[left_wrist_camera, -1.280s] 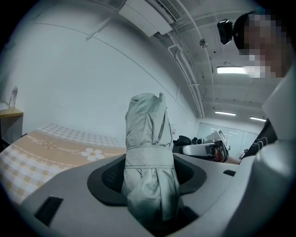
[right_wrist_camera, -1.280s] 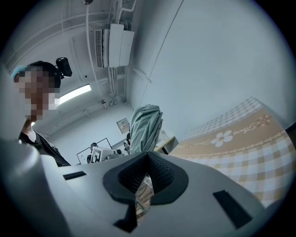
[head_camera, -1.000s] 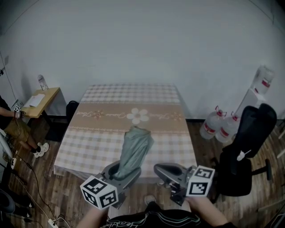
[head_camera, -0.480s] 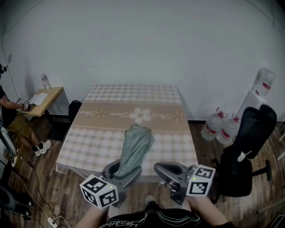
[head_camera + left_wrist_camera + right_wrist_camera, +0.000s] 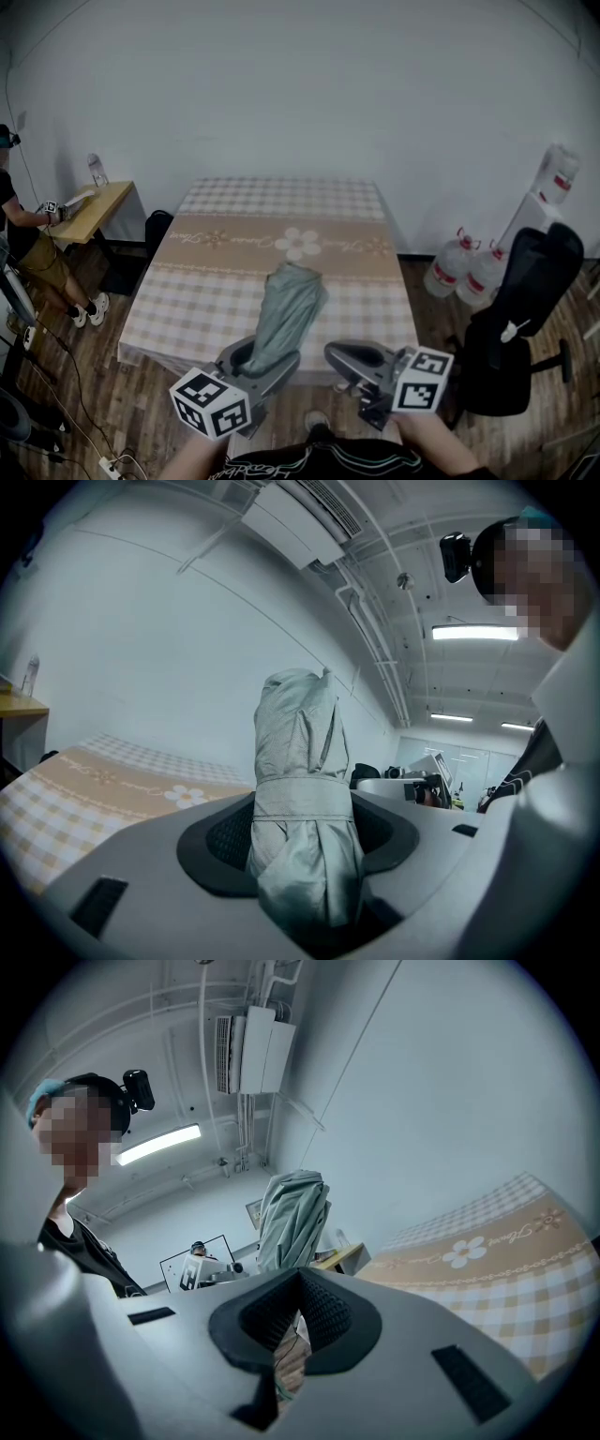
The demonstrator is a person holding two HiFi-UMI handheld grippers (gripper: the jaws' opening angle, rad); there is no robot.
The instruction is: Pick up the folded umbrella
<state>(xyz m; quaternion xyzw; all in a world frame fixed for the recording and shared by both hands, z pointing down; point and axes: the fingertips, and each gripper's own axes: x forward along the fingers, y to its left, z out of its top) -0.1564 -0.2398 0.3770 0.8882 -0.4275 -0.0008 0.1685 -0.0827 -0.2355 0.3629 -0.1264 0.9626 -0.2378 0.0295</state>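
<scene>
The folded umbrella (image 5: 286, 314), grey-green with a strap round its middle, stands tilted up and away over the near edge of the checked table (image 5: 234, 234). My left gripper (image 5: 258, 361) is shut on its lower end. In the left gripper view the umbrella (image 5: 300, 789) fills the gap between the jaws of the left gripper (image 5: 300, 846), pads against both its sides. My right gripper (image 5: 352, 358) hovers beside it at the same height, shut and holding nothing. The right gripper (image 5: 298, 1283) shows its pads meeting, with the umbrella (image 5: 292, 1218) behind them to the left.
A black office chair (image 5: 516, 319) and large water bottles (image 5: 459, 267) stand right of the table. A small wooden desk (image 5: 89, 211) with a person (image 5: 19, 244) beside it is at the left. Cables and a power strip (image 5: 108, 467) lie on the wooden floor.
Both grippers and the umbrella have held still. The person at the left desk has shifted an arm a little.
</scene>
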